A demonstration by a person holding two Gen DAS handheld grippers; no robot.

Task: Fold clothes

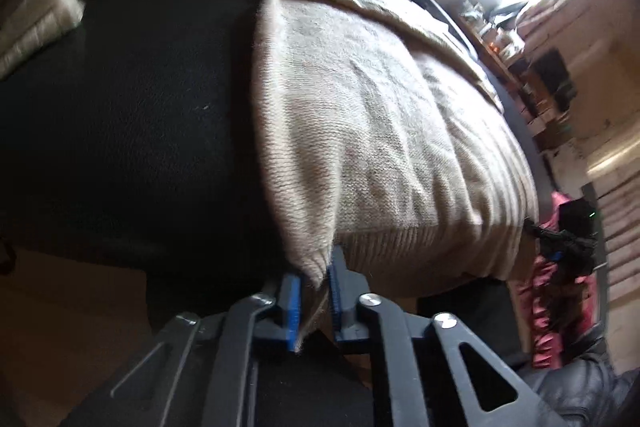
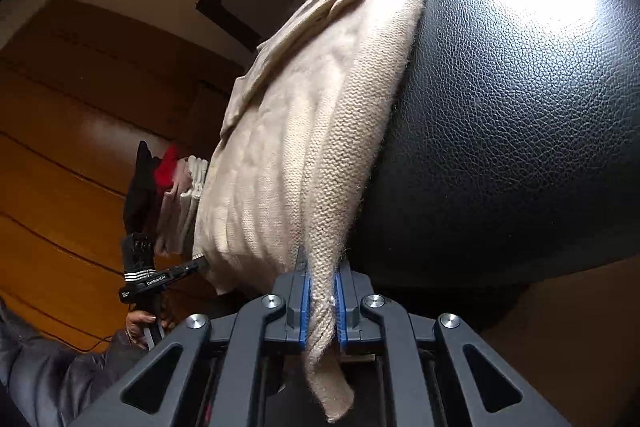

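Note:
A cream knitted sweater [image 1: 360,99] lies spread on a black leather surface [image 1: 152,99]. In the left wrist view my left gripper [image 1: 314,287] is shut on the sweater's near ribbed corner, with knit pinched between its blue pads. In the right wrist view my right gripper [image 2: 320,291] is shut on the opposite hem corner of the sweater [image 2: 304,131], and a tail of knit hangs down past the pads. The left gripper [image 2: 188,269] shows at the sweater's far corner, held by a hand [image 2: 140,323].
Folded pale clothes [image 1: 36,15] sit on the black leather surface at the far left; the same stack [image 2: 180,203] shows in red, pink and white beyond the sweater. A wooden floor [image 2: 60,147] lies below. Shelves with clutter [image 1: 532,83] stand at the right.

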